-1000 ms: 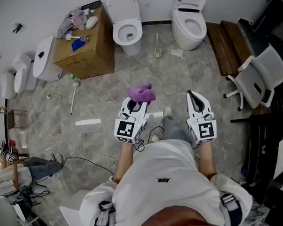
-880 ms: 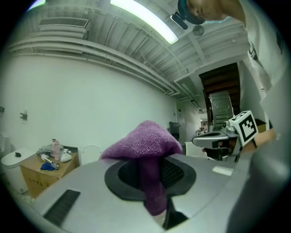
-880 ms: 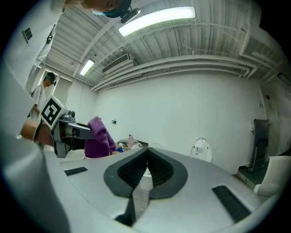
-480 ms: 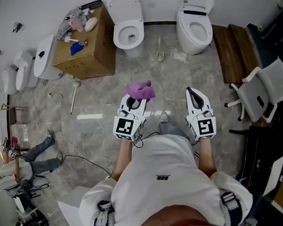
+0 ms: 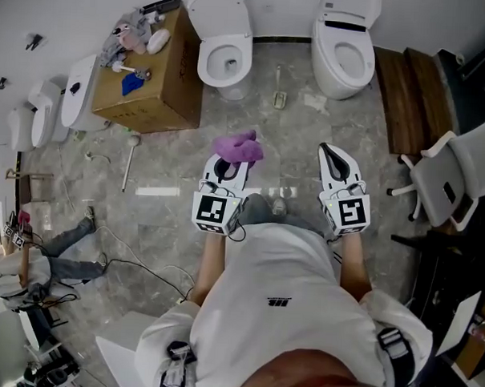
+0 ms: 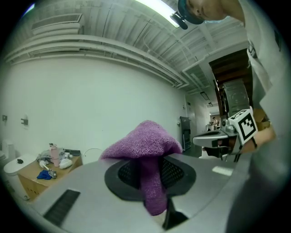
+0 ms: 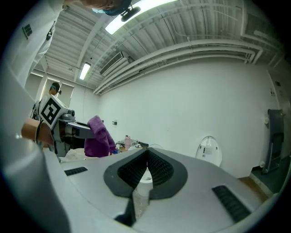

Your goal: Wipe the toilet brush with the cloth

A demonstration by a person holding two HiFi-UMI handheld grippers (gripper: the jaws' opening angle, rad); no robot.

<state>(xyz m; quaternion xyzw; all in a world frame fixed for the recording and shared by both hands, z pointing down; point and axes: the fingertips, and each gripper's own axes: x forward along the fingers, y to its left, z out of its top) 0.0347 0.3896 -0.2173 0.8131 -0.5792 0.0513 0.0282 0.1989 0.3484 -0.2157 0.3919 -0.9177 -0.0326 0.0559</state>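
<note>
1. The left gripper (image 5: pixel 228 167) had its fingers clamped shut on the purple cloth (image 5: pixel 238 148), which bunched above them at the frame's centre.
2. The right gripper (image 5: pixel 332 153), right of centre, had its fingers pressed together, holding nothing.
3. What looked like the toilet brush (image 5: pixel 127 163) lay on the floor (image 5: pixel 171 219) at centre left, below the cardboard box (image 5: pixel 155 81), well apart from both grippers.
</note>
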